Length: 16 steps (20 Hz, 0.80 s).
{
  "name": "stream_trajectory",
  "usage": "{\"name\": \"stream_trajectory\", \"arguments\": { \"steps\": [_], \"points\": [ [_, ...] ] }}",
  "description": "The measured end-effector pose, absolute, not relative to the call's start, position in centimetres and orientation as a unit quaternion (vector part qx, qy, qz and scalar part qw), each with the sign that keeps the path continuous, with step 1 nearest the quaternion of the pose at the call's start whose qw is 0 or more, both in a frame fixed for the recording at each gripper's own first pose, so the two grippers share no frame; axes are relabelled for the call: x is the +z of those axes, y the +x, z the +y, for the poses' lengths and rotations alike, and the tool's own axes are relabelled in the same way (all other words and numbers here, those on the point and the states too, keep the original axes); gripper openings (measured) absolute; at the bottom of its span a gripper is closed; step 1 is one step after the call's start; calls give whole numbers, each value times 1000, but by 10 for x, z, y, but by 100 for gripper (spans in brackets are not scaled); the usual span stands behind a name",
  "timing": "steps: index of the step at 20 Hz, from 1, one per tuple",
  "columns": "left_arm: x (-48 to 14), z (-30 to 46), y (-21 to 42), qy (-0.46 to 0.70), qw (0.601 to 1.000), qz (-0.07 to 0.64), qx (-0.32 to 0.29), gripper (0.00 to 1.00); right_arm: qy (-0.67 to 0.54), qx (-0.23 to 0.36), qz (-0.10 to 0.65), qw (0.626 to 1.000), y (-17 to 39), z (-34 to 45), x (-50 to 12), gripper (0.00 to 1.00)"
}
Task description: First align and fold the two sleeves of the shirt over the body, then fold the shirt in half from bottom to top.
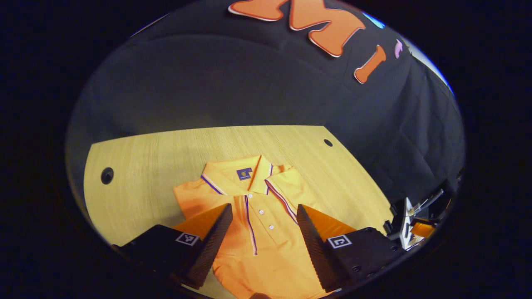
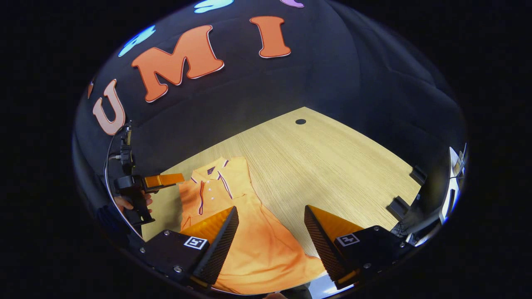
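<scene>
My left gripper (image 1: 264, 232) and right gripper (image 2: 270, 236) hang wide open, holding nothing; the shirt (image 1: 257, 216) lies flat near the table's (image 1: 166, 153) front edge, ready for folding.

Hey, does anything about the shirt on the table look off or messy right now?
Nothing stands out. The shirt lies flat on the table, collar neat, sleeves tucked over the body; both grippers hang open above it.

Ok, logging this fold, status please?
Left gripper open above shirt. Right gripper open, holding nothing. Shirt flat on table, bottom fold not done. Nothing in the way.
</scene>
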<state>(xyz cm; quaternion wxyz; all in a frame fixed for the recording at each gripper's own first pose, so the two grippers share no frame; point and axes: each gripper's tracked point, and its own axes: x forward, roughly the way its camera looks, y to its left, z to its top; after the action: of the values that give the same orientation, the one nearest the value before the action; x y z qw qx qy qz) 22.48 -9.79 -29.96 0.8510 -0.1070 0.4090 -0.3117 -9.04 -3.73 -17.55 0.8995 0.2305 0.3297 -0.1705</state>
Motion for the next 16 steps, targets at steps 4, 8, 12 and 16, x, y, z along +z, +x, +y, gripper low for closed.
{"name": "stream_trajectory", "arguments": {
  "steps": [4,8,12,16],
  "points": [
    [-241,-74,204,-108,890,345,-277,97,179,-159,291,926,-86,-49,-162,97],
    [-178,-40,171,-118,924,284,-226,97,119,-127,241,955,-75,-58,-134,97],
    [-124,-18,135,-115,949,229,-184,96,96,-87,186,974,-63,-59,-98,97],
    [-71,-11,94,-115,968,161,-156,98,72,-53,139,986,-66,-65,-69,97]
  ]
}}
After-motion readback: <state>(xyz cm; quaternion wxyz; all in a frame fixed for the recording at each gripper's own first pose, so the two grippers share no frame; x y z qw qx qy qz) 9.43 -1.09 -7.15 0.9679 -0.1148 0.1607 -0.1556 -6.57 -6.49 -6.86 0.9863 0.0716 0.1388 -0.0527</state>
